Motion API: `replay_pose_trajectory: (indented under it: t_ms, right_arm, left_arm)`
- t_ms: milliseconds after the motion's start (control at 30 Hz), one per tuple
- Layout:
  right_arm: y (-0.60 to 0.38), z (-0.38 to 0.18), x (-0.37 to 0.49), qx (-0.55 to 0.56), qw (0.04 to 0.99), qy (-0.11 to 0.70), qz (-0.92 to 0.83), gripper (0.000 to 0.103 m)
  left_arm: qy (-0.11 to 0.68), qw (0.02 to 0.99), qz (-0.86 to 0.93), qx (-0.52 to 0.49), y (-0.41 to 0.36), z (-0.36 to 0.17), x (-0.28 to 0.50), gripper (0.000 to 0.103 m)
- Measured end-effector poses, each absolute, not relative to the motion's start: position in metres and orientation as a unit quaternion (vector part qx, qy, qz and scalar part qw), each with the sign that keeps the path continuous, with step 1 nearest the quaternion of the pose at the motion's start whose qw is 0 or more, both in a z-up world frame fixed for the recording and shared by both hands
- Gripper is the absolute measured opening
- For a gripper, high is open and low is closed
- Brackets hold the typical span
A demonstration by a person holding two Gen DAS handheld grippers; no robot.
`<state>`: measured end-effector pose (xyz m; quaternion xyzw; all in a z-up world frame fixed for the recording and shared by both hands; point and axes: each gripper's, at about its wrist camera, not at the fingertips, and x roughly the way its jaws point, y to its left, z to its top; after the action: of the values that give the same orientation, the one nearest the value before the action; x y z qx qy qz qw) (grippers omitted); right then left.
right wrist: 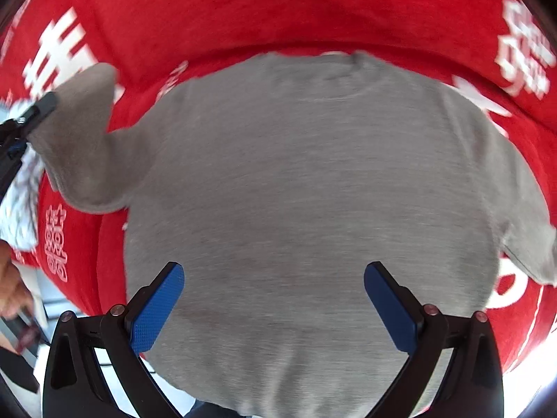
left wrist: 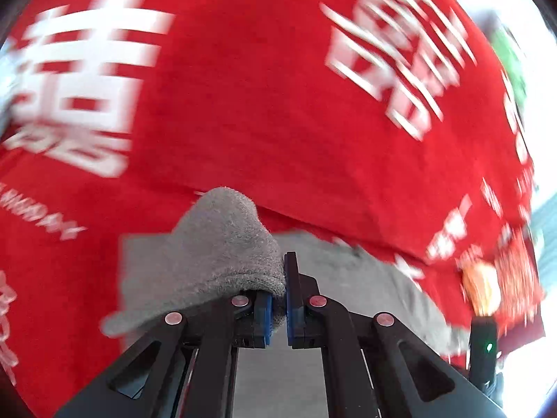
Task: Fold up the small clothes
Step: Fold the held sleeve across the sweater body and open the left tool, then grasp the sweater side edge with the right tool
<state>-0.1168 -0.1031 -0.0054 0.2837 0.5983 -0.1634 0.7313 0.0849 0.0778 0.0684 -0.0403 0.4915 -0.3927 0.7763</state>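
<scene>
A small grey short-sleeved shirt (right wrist: 306, 188) lies flat on a red cloth with white characters (right wrist: 243, 10), collar at the far side. My left gripper (left wrist: 277, 299) is shut on the shirt's left sleeve (left wrist: 216, 254) and holds it lifted off the cloth. The same sleeve (right wrist: 80, 132) and the left gripper's fingers (right wrist: 38, 108) show at the left of the right wrist view. My right gripper (right wrist: 274, 299) is open and empty, hovering over the lower middle of the shirt. The right sleeve (right wrist: 529, 244) lies flat.
The red cloth (left wrist: 243, 87) covers the whole work surface. A white patterned fabric (right wrist: 21, 202) lies at the left edge. A person's hand (right wrist: 10, 289) shows at the lower left. A blurred orange and green object (left wrist: 480, 289) sits at the right.
</scene>
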Motion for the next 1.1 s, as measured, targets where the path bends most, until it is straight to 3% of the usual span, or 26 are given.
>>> replay_pose_trajectory:
  t_ms: [133,333,367,467,600,867,900,933,1100]
  right_arm:
    - [-0.142,-0.014,-0.151,0.317,0.721,0.582,-0.203,0.103]
    - [-0.180,-0.041,-0.197,0.362,0.690,0.578,-0.243,0.103]
    - [-0.184,-0.044,-0.202,0.366,0.686,0.579,-0.246,0.103]
    - [-0.191,-0.048,-0.210,0.371,0.678,0.582,-0.252,0.103]
    - [-0.193,-0.043,-0.205,0.348,0.691,0.583,-0.247,0.103]
    - [-0.133,-0.008,-0.107,0.139,0.794,0.577,-0.133,0.103]
    - [-0.120,-0.008,-0.091,0.102,0.803,0.575,-0.119,0.103]
    - [-0.109,-0.010,-0.081,0.071,0.807,0.575,-0.110,0.103]
    - [-0.051,-0.033,-0.026,-0.121,0.801,0.577,-0.104,0.103]
  left_arm:
    - [0.511,0.744,-0.430,0.019,-0.010,0.045,0.044,0.006]
    - [0.537,0.713,-0.435,0.121,-0.076,-0.009,-0.001,0.008]
    - [0.549,0.703,-0.434,0.130,-0.081,-0.019,-0.006,0.018]
    - [0.567,0.691,-0.425,0.144,-0.081,-0.033,-0.018,0.064]
    - [0.559,0.695,-0.423,0.161,-0.065,-0.014,-0.026,0.067]
    - [0.556,0.749,-0.334,0.134,0.036,0.031,0.042,0.068]
    - [0.563,0.755,-0.309,0.130,0.049,0.028,0.056,0.079]
    - [0.572,0.762,-0.276,0.129,0.063,0.022,0.072,0.082]
    - [0.608,0.760,-0.198,0.117,0.096,-0.017,0.115,0.082]
